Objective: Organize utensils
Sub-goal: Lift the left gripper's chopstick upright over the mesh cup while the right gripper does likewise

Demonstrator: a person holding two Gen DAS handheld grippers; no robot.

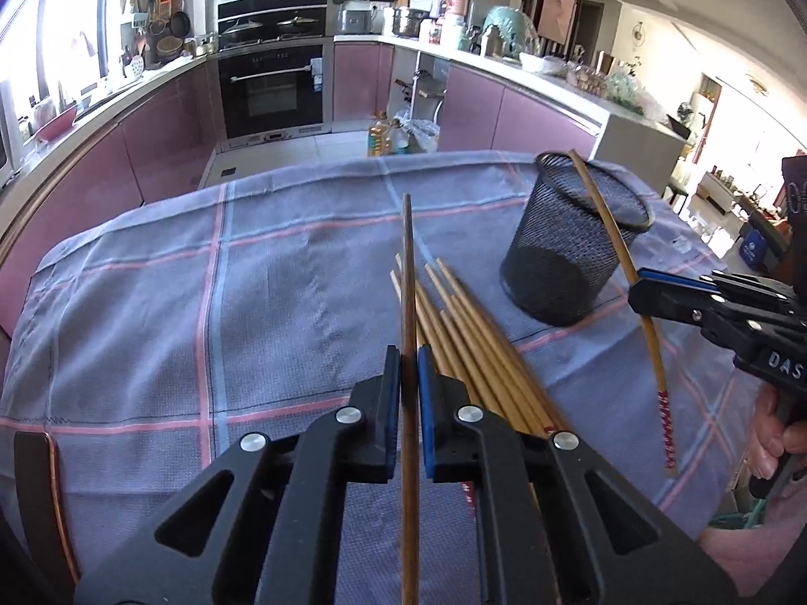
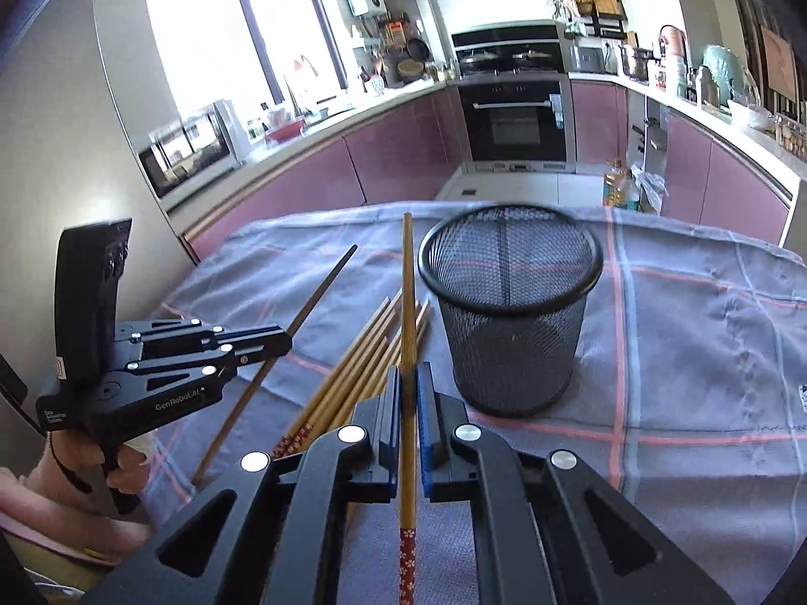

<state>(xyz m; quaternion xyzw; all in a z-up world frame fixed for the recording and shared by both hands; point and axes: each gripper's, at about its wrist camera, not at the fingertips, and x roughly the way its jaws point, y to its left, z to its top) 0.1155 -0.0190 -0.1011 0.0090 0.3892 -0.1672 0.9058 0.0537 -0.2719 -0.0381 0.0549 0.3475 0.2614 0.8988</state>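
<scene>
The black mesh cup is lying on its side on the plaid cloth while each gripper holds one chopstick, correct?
Not quite. The black mesh cup stands upright, mouth up, on the plaid cloth, as the right wrist view shows. The left gripper and right gripper do each hold one chopstick.

Home kitchen. Built-in oven (image 1: 272, 91) under a hob with lidded pans (image 1: 272, 25), mauve cabinet fronts (image 1: 166, 136) below a cluttered white counter (image 1: 504, 58), microwave (image 2: 189, 151) near the window (image 2: 242, 35). Checked cloth (image 1: 252, 272) covers the table.
</scene>
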